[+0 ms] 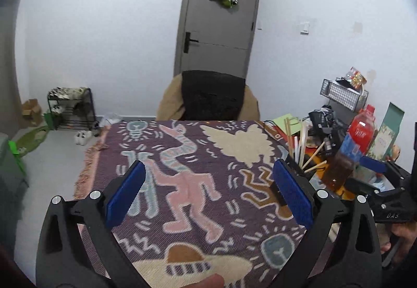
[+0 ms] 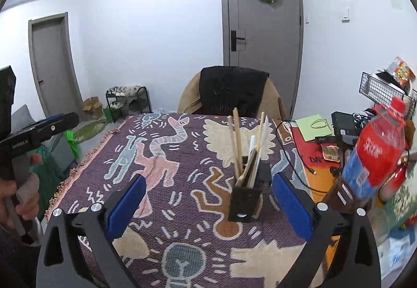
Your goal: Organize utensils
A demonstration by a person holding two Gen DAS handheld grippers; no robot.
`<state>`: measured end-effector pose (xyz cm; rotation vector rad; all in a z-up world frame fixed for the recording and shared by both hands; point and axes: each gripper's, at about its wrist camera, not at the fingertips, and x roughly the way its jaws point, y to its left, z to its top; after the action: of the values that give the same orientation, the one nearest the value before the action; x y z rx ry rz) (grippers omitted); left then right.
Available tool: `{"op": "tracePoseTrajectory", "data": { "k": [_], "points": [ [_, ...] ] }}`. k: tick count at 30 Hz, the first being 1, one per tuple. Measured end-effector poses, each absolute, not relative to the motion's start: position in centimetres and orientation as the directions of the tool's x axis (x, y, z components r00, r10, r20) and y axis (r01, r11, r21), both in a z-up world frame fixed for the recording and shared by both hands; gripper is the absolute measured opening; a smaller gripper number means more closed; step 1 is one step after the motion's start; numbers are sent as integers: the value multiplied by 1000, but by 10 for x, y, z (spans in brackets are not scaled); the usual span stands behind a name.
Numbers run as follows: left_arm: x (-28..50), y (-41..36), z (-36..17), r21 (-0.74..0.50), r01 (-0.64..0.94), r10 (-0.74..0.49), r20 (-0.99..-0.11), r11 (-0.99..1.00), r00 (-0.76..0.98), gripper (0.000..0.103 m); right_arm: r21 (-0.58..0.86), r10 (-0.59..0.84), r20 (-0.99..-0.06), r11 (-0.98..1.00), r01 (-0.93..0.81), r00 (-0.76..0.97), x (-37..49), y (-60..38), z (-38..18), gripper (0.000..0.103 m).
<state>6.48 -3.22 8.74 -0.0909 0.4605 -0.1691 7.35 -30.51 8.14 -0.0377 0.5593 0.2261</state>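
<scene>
A black utensil holder stands upright on the patterned cloth, with wooden chopsticks and white sticks leaning out of its top. My right gripper is open. The holder stands between its blue pads, nearer the right one, and touches neither. My left gripper is open over bare cloth with nothing between its pads. In the left wrist view the holder is half hidden behind the right finger, and its chopsticks rise above it.
A red-labelled drink bottle stands close to the right of the holder, among clutter: a wire basket, cables and a green card. A draped chair stands at the table's far edge. A hand shows at the left.
</scene>
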Motion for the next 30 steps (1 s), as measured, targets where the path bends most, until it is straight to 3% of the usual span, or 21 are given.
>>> {"op": "tracePoseTrajectory", "data": {
  "k": [11,30],
  "points": [
    [-9,-24,66,-63,78,-96,-363,995,927,97,46,194,-412,980,-193,890,5,-287,60,95],
    [-41,-15,42,-43,50,-63,-375,998,925,98,53,206,-392,978,-201,897,-34,-268,35,95]
  ]
}}
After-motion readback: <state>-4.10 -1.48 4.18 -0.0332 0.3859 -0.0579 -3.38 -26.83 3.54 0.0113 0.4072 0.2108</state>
